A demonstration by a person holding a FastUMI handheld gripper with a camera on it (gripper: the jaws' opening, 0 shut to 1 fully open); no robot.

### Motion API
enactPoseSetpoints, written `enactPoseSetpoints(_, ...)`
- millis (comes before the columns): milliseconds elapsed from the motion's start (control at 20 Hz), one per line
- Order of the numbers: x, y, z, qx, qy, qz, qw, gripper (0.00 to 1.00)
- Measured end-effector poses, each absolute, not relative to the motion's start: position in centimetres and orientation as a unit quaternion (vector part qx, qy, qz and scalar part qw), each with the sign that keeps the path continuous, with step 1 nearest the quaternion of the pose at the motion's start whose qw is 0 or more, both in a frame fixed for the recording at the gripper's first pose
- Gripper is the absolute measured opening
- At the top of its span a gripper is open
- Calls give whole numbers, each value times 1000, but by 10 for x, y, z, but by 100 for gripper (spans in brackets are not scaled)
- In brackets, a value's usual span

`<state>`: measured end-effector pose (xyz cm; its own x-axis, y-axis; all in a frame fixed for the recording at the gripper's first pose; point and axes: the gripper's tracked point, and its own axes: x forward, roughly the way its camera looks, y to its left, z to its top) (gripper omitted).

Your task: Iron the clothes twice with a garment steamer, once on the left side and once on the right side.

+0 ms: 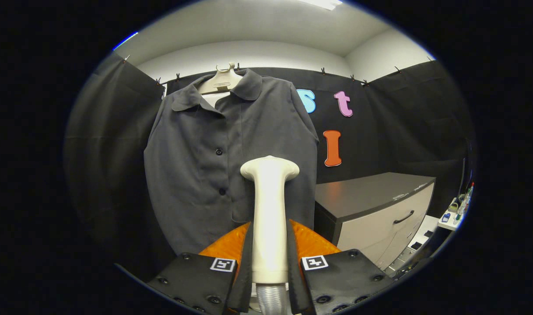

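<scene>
My gripper (pixel 269 262) is clamped on the handle of the garment steamer (pixel 269 210), both fingers pressing its cream shaft from either side. The steamer stands upright between the fingers, its widened head at 12 o'clock from the grip and a ribbed hose (pixel 271 299) leaving the handle's base at 6 o'clock. I note the head sits in front of the dark grey shirt (pixel 205 153), over the lower half just right of the button placket; I cannot tell whether it touches the cloth. The shirt hangs buttoned on a pale hanger (pixel 222 81) at 12 o'clock beyond the steamer, against the black booth wall (pixel 402 122). At 3 o'clock from the steamer head stands a drawer cabinet (pixel 380 210) with a dark top, near the shirt's right hem. Further toward 4 o'clock, small bottles (pixel 463 203) sit on a white ledge.
</scene>
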<state>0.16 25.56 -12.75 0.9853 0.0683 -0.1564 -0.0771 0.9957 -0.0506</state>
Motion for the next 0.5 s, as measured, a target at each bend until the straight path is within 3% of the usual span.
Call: enactPoseSetpoints(500,-24,242,-182,-31,124,19,992,41)
